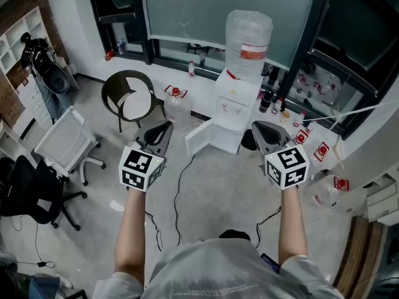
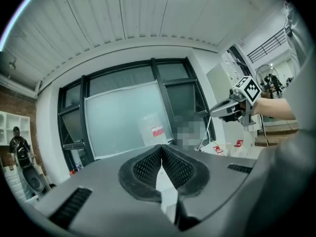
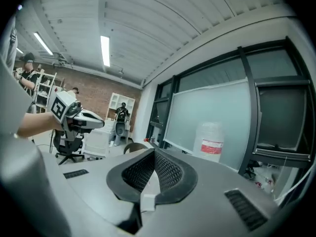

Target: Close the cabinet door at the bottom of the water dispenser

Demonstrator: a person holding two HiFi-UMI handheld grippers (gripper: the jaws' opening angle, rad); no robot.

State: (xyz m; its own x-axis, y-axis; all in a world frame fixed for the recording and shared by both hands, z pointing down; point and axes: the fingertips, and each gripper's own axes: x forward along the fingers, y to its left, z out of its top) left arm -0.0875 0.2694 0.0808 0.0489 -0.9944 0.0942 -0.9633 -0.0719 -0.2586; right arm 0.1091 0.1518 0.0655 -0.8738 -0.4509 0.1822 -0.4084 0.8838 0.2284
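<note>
White and boxy, the dispenser [image 1: 235,108] stands against the window wall with a clear bottle [image 1: 248,39] on top. Its bottom door [image 1: 201,139] hangs open, swung out to the dispenser's left in the head view. The left gripper [image 1: 164,128] hovers just left of that door, apart from it, its jaws pressed together and empty. The right gripper [image 1: 258,128] is near the dispenser's right front corner, its jaws likewise closed and empty.
</note>
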